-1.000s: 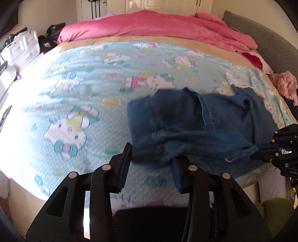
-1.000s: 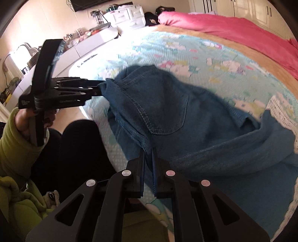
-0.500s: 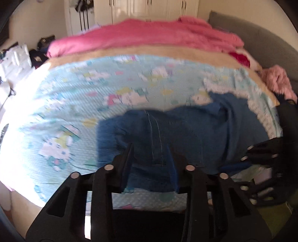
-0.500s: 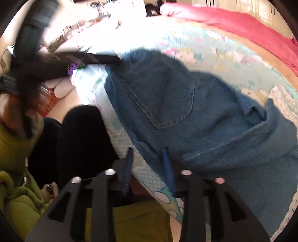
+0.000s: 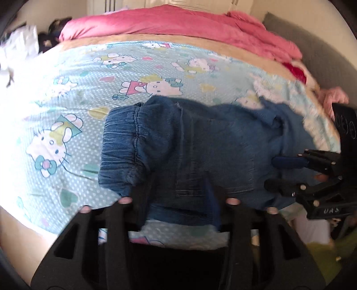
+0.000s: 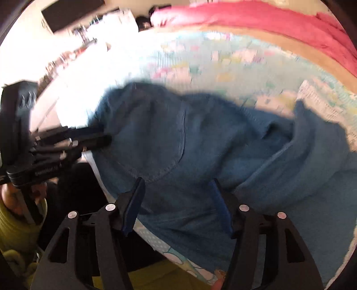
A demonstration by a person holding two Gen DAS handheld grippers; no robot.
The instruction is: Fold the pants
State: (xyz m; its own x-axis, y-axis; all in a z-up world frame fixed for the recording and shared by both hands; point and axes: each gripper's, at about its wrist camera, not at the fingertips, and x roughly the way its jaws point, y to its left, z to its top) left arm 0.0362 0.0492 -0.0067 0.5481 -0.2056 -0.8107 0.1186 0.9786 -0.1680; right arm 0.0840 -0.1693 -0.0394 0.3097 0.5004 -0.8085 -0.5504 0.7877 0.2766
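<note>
1. The left wrist view looks forward and down between its own fingers (image 5: 142, 196), close over the near edge of the bed (image 5: 73, 73), facing the far pink duvet (image 5: 169, 24).
2. The right wrist view looks likewise from further right, angled toward the bed's left side.
3. Both share the denim pants (image 5: 212, 145) (image 6: 189, 145); each sees the other gripper at its edge.

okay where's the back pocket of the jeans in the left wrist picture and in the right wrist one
Left wrist view: the back pocket sits low at center-right, just above the left gripper, whose jaws are opening.
Right wrist view: it sits left of center, above the right gripper, jaws also opening.
Shared landmark: the pink duvet along the top of both.
</note>
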